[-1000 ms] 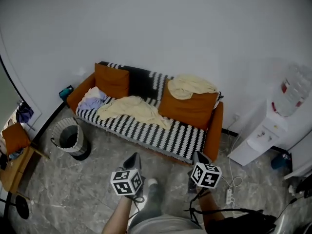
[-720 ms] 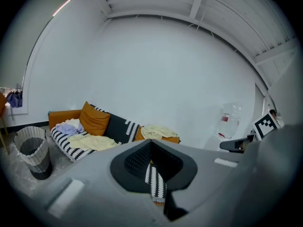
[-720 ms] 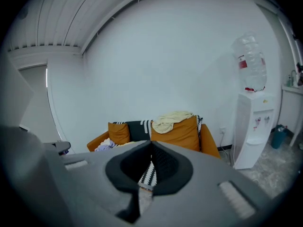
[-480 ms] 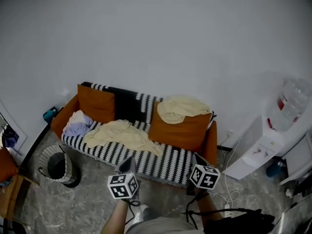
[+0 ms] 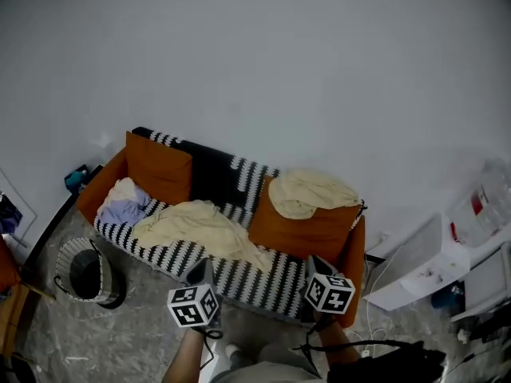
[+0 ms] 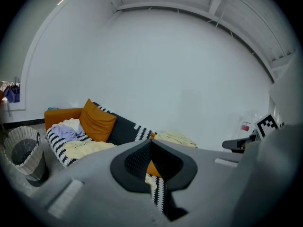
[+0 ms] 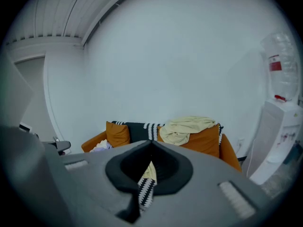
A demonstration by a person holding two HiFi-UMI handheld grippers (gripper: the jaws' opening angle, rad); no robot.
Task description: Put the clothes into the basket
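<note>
Both empty: left gripper [image 6: 151, 141] and right gripper [image 7: 151, 142] each have their jaws closed tip to tip on nothing, held up in front of the sofa [image 5: 267, 280] (its front edge is partly hidden behind them in the head view, and the arms are cut off at the bottom). Clothes are all on the sofa: cream garment [image 5: 196, 226] spread on the striped seat, second cream garment [image 5: 313, 191] draped over the right orange cushion [image 5: 299, 234], white-and-lavender pile [image 5: 124, 202] at the left end. Basket [image 6: 32, 163] stands on the floor just beside that left end, its inside too dark to tell what it holds.
</note>
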